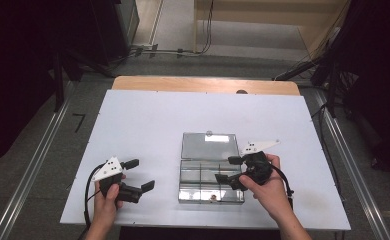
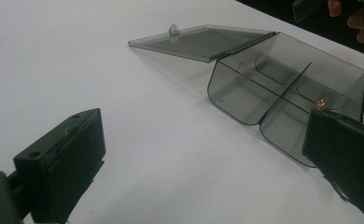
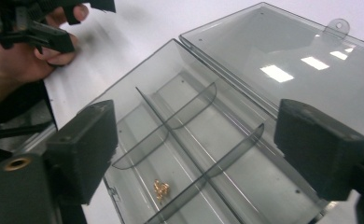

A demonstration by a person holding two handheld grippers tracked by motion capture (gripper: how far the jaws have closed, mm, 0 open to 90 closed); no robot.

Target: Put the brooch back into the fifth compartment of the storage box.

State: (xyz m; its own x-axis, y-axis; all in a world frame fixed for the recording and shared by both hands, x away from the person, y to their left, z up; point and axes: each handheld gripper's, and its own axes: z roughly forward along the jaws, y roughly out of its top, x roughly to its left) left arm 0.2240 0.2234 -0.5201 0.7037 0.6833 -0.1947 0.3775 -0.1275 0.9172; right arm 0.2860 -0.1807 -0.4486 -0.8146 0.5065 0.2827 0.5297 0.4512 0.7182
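White counter (image 1: 133,125) is carrying our clear box (image 1: 210,187), lid (image 1: 209,145) already lying open, a small gold piece (image 3: 161,188) sitting inside. We are holding both the right gripper (image 1: 224,169) and the left gripper (image 1: 139,174) spread and empty, so closing is probably what's left.

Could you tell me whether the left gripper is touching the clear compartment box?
Apart. The high view shows bare white table between the left gripper and the compartment box.

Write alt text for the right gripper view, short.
An open smoky-clear plastic organizer box lies on a white table, its lid folded flat behind it and curved dividers splitting it into compartments. A small gold item sits in one near compartment. The right gripper hovers over the box, its black fingers apart and empty.
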